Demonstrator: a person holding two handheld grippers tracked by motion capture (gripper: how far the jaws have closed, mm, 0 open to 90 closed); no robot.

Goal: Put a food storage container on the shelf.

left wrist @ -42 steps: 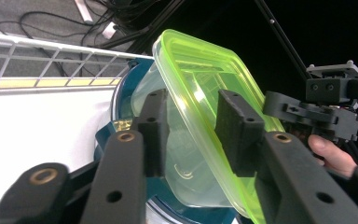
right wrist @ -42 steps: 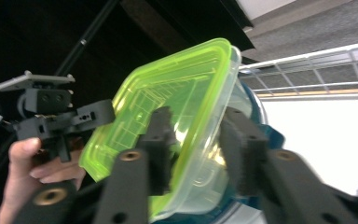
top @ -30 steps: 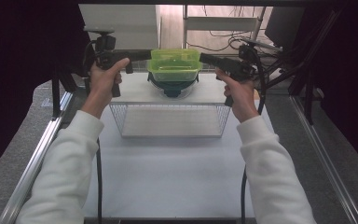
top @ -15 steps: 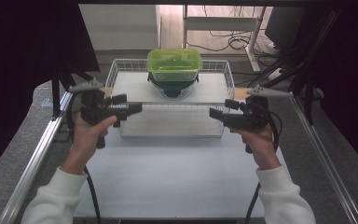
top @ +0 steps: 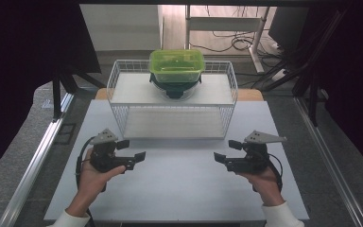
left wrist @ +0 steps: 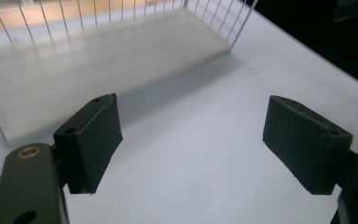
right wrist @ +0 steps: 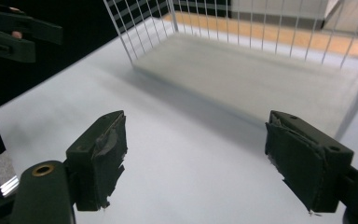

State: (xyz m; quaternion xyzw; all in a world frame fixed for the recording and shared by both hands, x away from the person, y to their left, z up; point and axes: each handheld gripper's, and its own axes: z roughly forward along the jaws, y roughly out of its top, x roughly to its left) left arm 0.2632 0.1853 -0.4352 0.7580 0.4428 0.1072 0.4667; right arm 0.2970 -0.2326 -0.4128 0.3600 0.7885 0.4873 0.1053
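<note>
My rig: left gripper [top: 134, 158] and right gripper [top: 222, 157], black, each with a grey three-cornered plate, a black cable, square padded jaws, a brass screw. White sleeves [top: 279, 216].

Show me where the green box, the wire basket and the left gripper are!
green box [top: 176, 66], high view, on its lid
wire basket [top: 172, 137], high view, on its front bottom rim
left gripper [top: 132, 152], high view, between its two fingertips
</note>
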